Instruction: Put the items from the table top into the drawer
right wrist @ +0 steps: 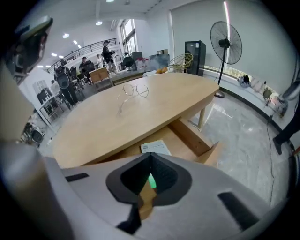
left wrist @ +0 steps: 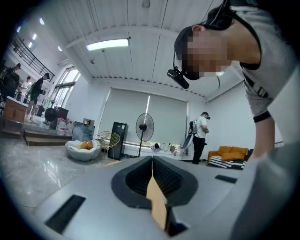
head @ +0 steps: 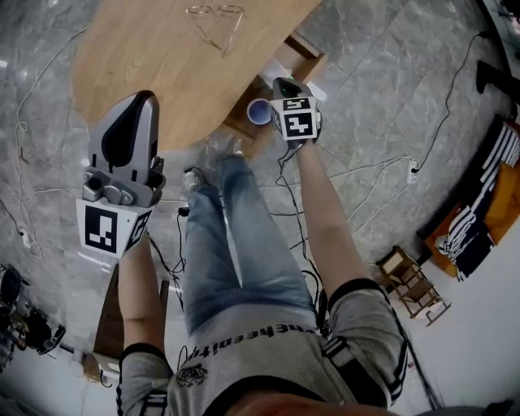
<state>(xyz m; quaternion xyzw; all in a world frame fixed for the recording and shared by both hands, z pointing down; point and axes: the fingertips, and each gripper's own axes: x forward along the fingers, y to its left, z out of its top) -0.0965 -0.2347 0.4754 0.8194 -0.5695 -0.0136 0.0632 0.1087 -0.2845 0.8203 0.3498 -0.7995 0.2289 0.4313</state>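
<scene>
Nearest, the left gripper (head: 140, 101) is held high and level on a bent forearm, its jaws pressed together on nothing. The right gripper (head: 283, 84) tilts steeply down over the open drawer (head: 311, 58), clenched and empty too. Below it lies one white packet (right wrist: 154, 147), and just to its left one ring, perhaps a tape roll (head: 260, 111). One pair of glasses (head: 215, 18) rests on the table (head: 154, 57), well beyond both grippers.

Left claw (left wrist: 152, 160) closed, fan (left wrist: 145, 126) beyond
</scene>
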